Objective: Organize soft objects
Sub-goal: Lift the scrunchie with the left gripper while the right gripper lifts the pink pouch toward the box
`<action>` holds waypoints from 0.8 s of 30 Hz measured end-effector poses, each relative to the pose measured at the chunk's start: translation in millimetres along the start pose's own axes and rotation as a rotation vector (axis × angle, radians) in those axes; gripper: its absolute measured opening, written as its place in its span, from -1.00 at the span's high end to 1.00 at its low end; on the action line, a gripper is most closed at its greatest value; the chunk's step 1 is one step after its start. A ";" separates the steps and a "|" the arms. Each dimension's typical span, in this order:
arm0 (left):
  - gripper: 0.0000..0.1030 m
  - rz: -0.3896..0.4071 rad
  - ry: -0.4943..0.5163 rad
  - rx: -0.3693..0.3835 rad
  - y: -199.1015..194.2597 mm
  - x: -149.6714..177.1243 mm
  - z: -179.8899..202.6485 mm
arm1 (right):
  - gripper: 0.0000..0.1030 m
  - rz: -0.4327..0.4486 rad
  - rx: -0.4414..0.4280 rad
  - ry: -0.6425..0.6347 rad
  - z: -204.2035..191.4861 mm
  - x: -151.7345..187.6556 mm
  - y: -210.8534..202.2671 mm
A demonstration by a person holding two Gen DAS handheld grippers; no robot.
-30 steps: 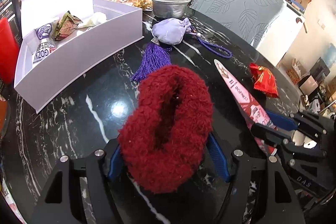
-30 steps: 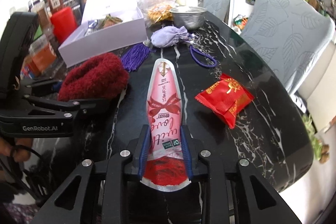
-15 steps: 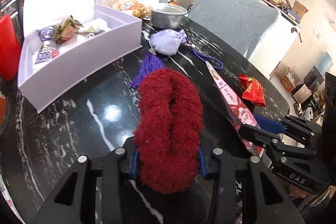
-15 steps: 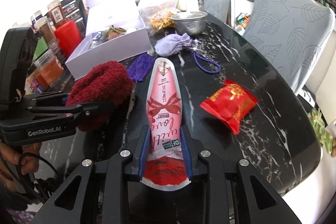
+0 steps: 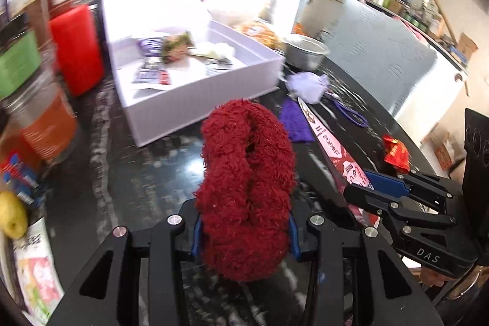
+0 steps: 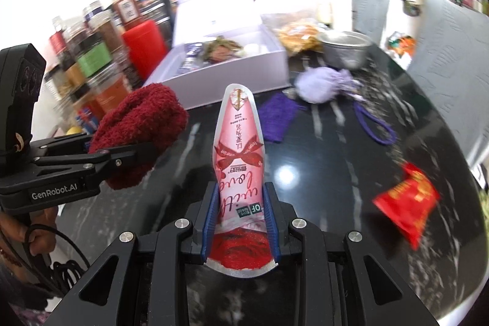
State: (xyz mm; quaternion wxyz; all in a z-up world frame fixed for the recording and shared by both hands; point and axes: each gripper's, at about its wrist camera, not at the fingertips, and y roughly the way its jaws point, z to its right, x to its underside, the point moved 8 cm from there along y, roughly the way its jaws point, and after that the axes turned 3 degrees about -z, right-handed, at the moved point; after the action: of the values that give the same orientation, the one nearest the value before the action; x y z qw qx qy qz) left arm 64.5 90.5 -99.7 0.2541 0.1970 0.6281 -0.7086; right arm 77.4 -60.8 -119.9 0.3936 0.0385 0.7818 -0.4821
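Observation:
My left gripper (image 5: 243, 237) is shut on a fuzzy dark red slipper (image 5: 246, 179) and holds it above the black marble table (image 5: 146, 173). It also shows in the right wrist view (image 6: 139, 130). My right gripper (image 6: 240, 222) is shut on a long pink foil pouch (image 6: 238, 148), raised off the table; the pouch shows in the left wrist view (image 5: 333, 148). The open white box (image 5: 195, 81) with several small items inside lies ahead, also in the right wrist view (image 6: 232, 66). A lilac drawstring pouch (image 6: 321, 83) with a purple tassel (image 6: 276, 116) lies on the table.
A red snack packet (image 6: 406, 203) lies at the right. A steel bowl (image 6: 345, 49) and food bags stand behind the box. Jars and a red canister (image 5: 76, 48) line the left edge. Grey leaf-patterned chairs (image 5: 382, 51) stand beyond the table.
Both grippers have lifted and swung left toward the white box, each carrying its object. The left gripper closed tighter on the slipper over the second.

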 end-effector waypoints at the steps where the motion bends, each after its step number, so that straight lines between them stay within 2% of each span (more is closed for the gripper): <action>1: 0.21 0.008 -0.013 -0.013 -4.1 0.6 -5.2 | 0.45 -0.003 -0.012 -0.015 -5.4 -1.9 2.6; 12: 0.21 0.062 -0.119 -0.101 -38.5 -0.6 -49.2 | 0.45 -0.004 -0.121 -0.145 -59.8 -26.8 12.7; 16: 0.21 0.090 -0.138 -0.117 -45.1 -14.0 -58.6 | 0.45 0.001 -0.141 -0.173 -69.8 -38.9 14.8; 24: 0.21 0.152 -0.113 -0.123 -53.8 -51.6 -64.6 | 0.45 0.035 -0.145 -0.191 -74.1 -67.9 13.4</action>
State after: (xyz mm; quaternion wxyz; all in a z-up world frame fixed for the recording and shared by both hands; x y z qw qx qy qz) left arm 70.1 164.6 -35.0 0.3538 0.1880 0.6383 -0.6573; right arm 87.1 26.1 -68.5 0.4765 -0.0224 0.7728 -0.4186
